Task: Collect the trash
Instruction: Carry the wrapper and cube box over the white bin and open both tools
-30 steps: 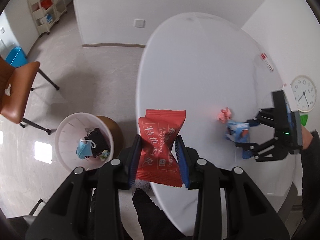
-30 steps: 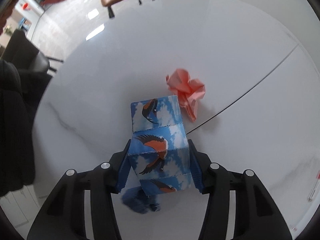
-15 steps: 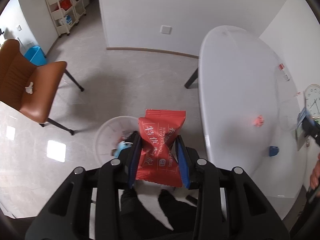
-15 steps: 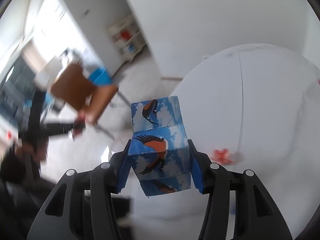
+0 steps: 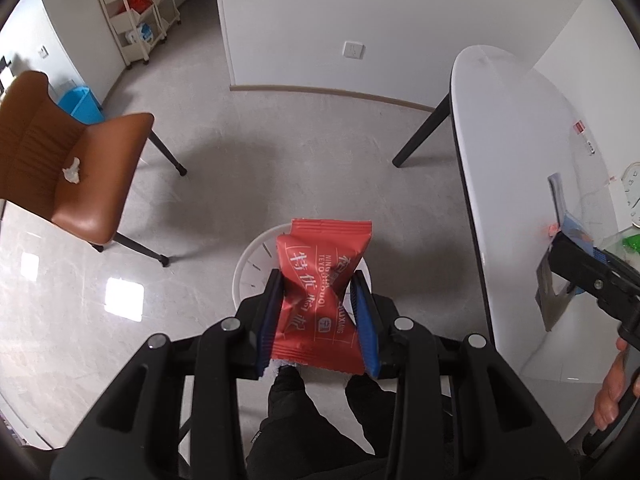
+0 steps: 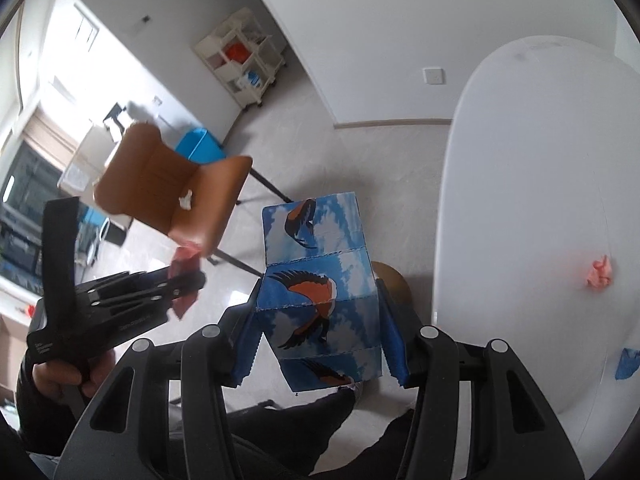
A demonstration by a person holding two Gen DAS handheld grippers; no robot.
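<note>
My left gripper [image 5: 318, 300] is shut on a red snack wrapper [image 5: 320, 292] and hangs above the white trash bin [image 5: 252, 268] on the floor, which the wrapper mostly hides. My right gripper [image 6: 320, 316] is shut on a blue carton printed with birds [image 6: 316, 296], held over the floor beside the table edge. The left wrist view catches that carton [image 5: 576, 234] at its right edge. A crumpled pink paper [image 6: 600, 272] and a small blue scrap [image 6: 626, 362] lie on the white table [image 6: 520, 200].
A brown chair [image 5: 68, 172] with a white crumpled tissue [image 5: 72, 170] on its seat stands left of the bin. A cream shelf cart [image 5: 138, 12] and a blue box [image 5: 82, 104] are by the far wall. The person's dark legs [image 5: 316, 420] are below the grippers.
Both grippers swung away from the table toward the floor. The left one now hangs over the bin with the wrapper. The right one lifted the carton off the table and rolled.
</note>
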